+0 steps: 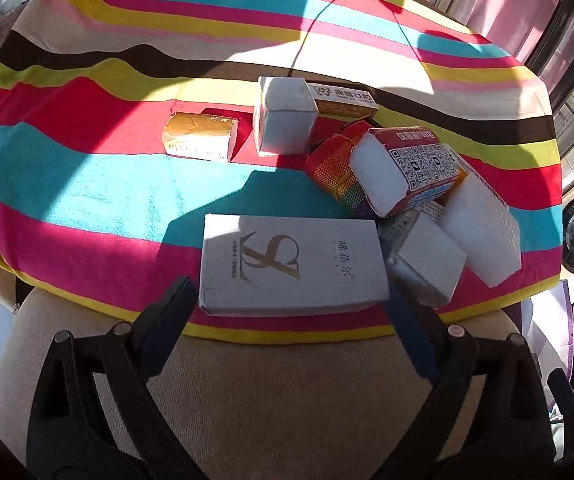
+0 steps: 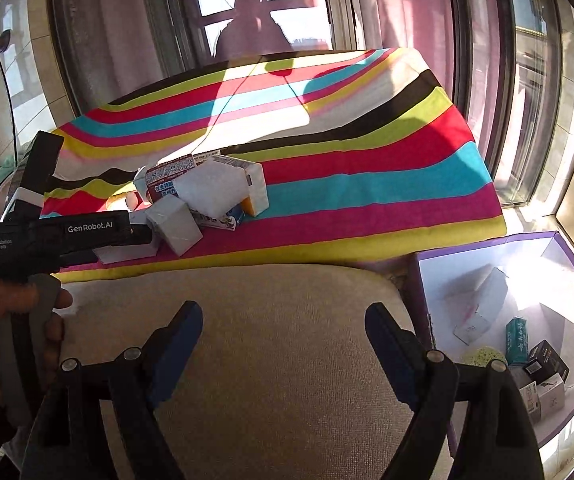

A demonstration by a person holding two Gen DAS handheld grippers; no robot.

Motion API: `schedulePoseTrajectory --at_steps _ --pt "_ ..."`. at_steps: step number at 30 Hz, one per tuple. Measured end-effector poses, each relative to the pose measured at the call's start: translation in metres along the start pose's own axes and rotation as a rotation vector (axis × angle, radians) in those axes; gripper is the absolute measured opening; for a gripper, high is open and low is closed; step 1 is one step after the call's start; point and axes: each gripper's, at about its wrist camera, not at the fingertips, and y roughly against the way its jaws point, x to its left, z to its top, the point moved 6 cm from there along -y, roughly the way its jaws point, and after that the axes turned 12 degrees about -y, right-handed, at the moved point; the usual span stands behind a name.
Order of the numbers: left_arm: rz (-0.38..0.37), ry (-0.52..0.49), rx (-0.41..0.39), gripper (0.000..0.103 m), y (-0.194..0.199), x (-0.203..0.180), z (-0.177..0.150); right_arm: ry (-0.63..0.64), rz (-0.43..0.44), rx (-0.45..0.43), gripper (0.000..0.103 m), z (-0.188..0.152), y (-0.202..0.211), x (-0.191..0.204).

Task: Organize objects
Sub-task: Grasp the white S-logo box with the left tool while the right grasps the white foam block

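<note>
The left claw [image 1: 291, 304] is wide, one finger on each side of the white box [image 1: 293, 266], low in the frame. The right claw [image 2: 283, 320] is wide, holding nothing. More boxes [image 1: 387, 168] sit mid-right.

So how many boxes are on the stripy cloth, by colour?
White: 4 (upright box, logo box, small box, far-right box)
Gold: 1 (gold box)
Red: 2 (rainbow box, QR-code box)
White-and-gold: 1 (labelled box)
Total: 8 visible; more may be hidden.
</note>
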Motion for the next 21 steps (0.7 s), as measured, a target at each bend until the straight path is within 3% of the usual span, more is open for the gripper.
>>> schedulePoseTrajectory --at_steps 2,7,12,17,21 --pt "0.007 -0.004 0.004 0.09 -0.002 0.0 0.0 -0.018 0.019 -0.002 0.085 0.003 -0.002 0.002" --pt "-0.001 0.003 -0.04 0.09 0.005 0.0 -0.004 -0.065 0.069 -0.009 0.085 0.016 -0.012 0.009" --pt "-0.058 0.062 -0.086 0.09 0.018 0.007 -0.013 -0.107 0.098 -0.014 0.085 0.03 -0.026 0.022" --pt "-0.128 0.112 -0.079 0.09 0.031 0.014 -0.033 -0.123 0.125 -0.029 0.085 0.042 -0.034 0.038" --pt "-0.128 0.095 -0.1 0.089 0.042 0.011 -0.044 -0.138 0.127 -0.038 0.085 0.05 -0.041 0.049"
